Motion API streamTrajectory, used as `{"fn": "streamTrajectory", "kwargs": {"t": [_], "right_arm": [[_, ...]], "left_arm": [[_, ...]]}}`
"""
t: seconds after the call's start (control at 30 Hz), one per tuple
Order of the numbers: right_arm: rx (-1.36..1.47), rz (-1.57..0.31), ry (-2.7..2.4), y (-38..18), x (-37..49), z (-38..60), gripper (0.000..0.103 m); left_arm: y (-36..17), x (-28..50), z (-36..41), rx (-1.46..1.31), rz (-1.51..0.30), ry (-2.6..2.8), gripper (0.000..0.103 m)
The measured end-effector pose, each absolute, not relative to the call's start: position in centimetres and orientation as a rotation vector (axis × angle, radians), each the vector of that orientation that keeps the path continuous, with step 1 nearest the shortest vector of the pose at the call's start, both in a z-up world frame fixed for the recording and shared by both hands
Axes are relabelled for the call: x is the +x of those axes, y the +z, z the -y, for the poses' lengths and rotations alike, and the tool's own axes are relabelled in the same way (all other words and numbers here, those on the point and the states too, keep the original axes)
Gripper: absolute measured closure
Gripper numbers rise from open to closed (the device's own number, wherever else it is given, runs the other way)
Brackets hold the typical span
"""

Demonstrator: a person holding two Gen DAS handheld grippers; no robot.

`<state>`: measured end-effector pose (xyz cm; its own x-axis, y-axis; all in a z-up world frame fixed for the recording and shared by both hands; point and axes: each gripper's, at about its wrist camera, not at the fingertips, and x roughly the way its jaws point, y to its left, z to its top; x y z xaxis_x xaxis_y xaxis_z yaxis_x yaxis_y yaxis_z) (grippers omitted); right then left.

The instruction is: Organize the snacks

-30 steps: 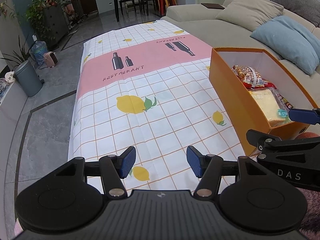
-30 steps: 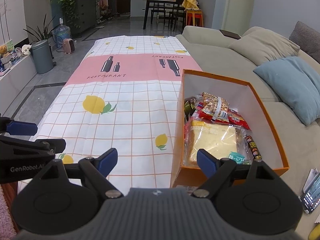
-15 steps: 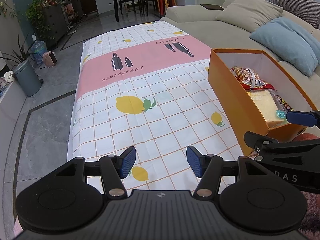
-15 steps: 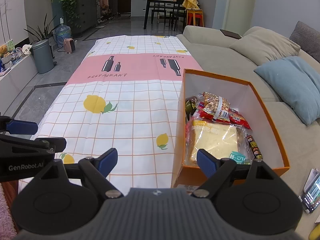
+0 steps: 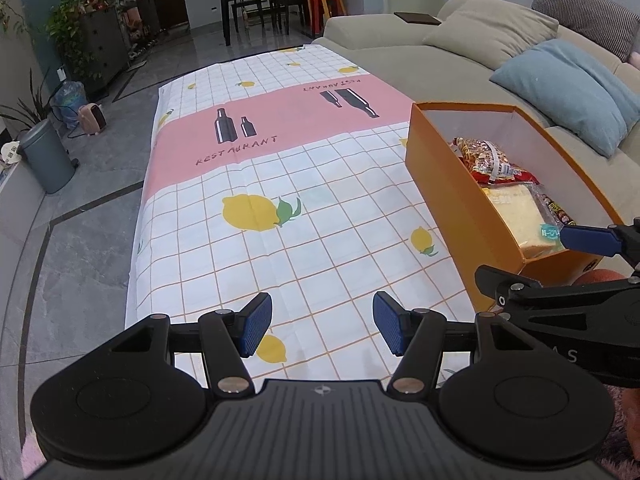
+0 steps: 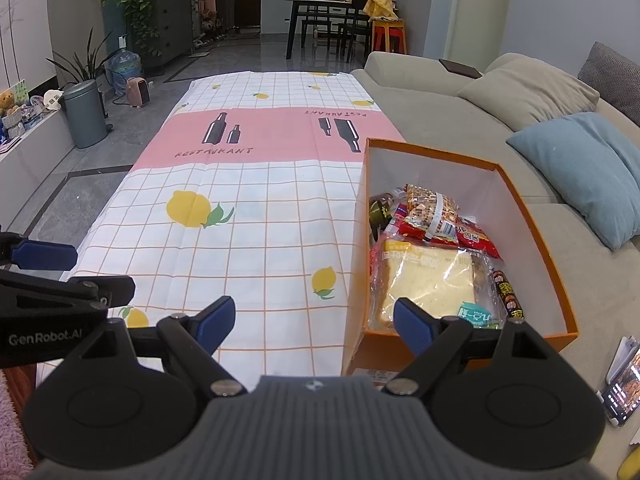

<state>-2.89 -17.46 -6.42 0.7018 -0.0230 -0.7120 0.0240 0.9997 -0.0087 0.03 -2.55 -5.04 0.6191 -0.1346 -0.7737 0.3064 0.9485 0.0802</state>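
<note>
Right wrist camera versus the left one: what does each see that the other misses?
Only the right wrist view shows a dark green packet against the box's left wall and a phone beside the box. Only the left wrist view shows a striped grey cushion on the sofa back. Both show the orange box, the bagged bread, the lemon tablecloth and both open, empty grippers.

Very little has changed on my feed. In the left wrist view the scene has drifted slightly: the orange box (image 5: 460, 208) and the big lemon print (image 5: 250, 212) on the bench cloth (image 5: 320, 240) sit a touch further left than a second ago. The right hand-held gripper (image 5: 536, 258) reaches a little further in from the right edge.
</note>
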Motion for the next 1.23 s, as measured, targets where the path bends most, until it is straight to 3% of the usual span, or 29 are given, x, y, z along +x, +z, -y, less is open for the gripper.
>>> {"fn": "streamTrajectory", "kwargs": {"t": [1.23], "right_arm": [[0.0, -0.798, -0.024, -6.59, -2.94, 17.69, 0.019]], "left_arm": [[-4.86, -0.05, 2.43, 0.188, -0.873, -0.247, 0.034]]}}
